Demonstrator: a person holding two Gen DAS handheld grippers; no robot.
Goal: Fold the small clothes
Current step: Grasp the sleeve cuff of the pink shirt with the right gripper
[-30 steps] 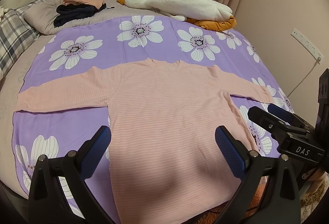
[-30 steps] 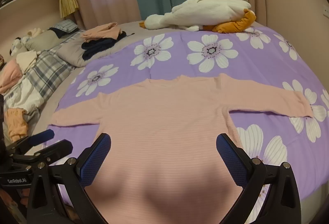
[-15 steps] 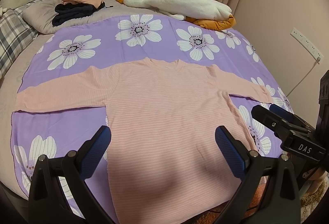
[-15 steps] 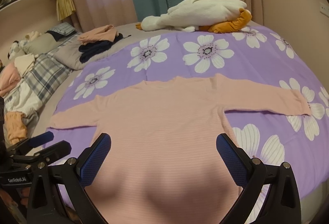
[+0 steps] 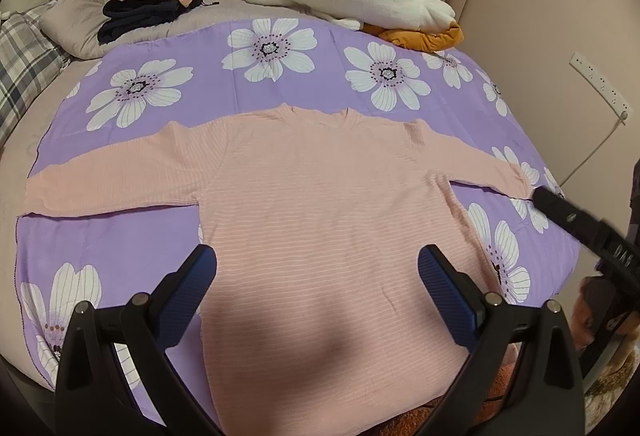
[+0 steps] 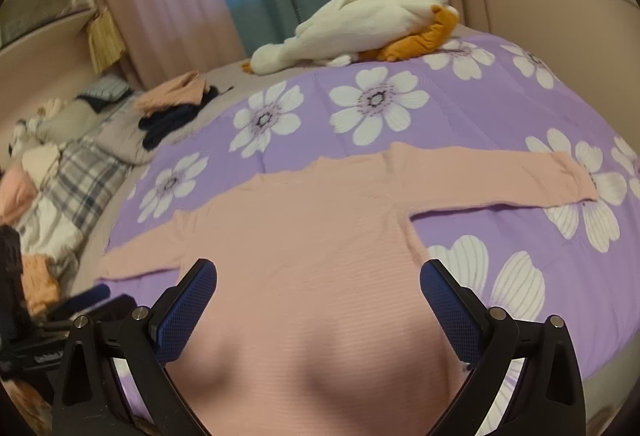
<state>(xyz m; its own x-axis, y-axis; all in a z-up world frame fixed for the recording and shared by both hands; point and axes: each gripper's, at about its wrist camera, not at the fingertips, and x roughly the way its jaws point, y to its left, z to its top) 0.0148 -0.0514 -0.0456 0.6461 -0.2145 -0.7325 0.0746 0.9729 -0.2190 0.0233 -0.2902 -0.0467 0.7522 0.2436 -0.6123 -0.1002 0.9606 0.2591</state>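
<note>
A pink striped long-sleeved top [image 5: 320, 204] [image 6: 320, 236] lies flat and face up on a purple flowered sheet [image 5: 320, 76], both sleeves spread out sideways. My left gripper [image 5: 318, 280] hovers open above the lower body of the top, nothing between its blue pads. My right gripper [image 6: 318, 292] is open too, over the same lower part, empty. In the left wrist view the right gripper [image 5: 576, 220] shows at the right edge, near the right sleeve's cuff. In the right wrist view the left gripper [image 6: 84, 300] shows at the lower left, blurred.
A white and orange plush toy [image 5: 352, 4] lies at the far side of the bed. A pile of folded pink and dark clothes [image 5: 148, 4] sits on a grey pillow at the back left. Plaid bedding [image 6: 68, 188] lies left. A wall socket strip [image 5: 600, 84] and cable are right.
Both grippers have risen and shifted a little; the right gripper moved up and farther right in the left wrist view. The right wrist view now tilts and is blurred. The top has not moved.
</note>
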